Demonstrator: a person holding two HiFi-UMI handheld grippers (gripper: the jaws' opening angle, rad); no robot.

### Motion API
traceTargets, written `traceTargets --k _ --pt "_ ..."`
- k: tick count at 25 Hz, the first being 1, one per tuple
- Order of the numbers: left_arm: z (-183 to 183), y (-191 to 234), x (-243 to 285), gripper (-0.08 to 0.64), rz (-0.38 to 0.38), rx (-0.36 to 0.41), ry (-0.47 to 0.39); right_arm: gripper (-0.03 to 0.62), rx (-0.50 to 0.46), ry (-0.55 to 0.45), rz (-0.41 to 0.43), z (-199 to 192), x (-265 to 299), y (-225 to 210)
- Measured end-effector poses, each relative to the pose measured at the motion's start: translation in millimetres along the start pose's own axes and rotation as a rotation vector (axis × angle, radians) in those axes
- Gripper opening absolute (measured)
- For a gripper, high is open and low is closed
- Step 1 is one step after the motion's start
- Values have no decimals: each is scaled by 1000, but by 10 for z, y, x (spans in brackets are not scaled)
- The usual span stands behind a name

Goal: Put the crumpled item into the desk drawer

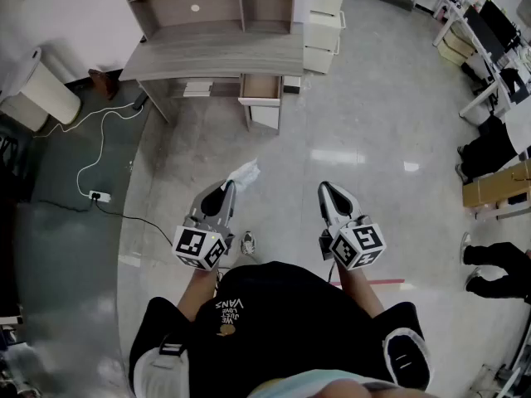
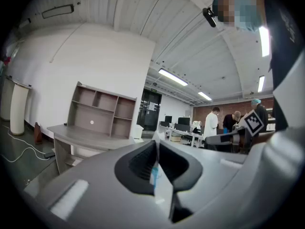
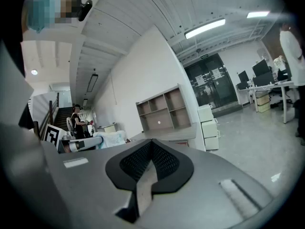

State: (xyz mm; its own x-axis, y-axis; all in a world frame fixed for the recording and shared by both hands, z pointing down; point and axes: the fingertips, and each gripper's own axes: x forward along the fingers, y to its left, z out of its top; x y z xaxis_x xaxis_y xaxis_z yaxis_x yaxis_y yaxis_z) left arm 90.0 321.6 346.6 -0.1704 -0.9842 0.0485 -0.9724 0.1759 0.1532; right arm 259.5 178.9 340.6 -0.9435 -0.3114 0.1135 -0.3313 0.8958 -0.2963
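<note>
Left claw (image 1: 227, 186) clamped on crumpled item (image 1: 246, 172), its length seemingly pointing forward toward desk drawer (image 1: 260, 89), right claw (image 1: 325, 188) closed, empty

A glossy grey floor (image 1: 365, 131) is shown; a grey desk (image 1: 216, 56) with its drawer (image 1: 260, 88) open is set on it at upper centre, and a white power strip (image 1: 96, 196) at left.

On dark grey floor (image 1: 58, 181) at left: white power strip (image 1: 94, 196) with looping white cable (image 1: 101, 143). At right edge: brown cardboard box (image 1: 496, 185).
</note>
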Motion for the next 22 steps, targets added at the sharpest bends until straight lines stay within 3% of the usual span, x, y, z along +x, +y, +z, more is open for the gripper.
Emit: traceTargets --k 22 --pt "199 1549 726 58 -149 23 39 3 36 -45 -165 42 1439 180"
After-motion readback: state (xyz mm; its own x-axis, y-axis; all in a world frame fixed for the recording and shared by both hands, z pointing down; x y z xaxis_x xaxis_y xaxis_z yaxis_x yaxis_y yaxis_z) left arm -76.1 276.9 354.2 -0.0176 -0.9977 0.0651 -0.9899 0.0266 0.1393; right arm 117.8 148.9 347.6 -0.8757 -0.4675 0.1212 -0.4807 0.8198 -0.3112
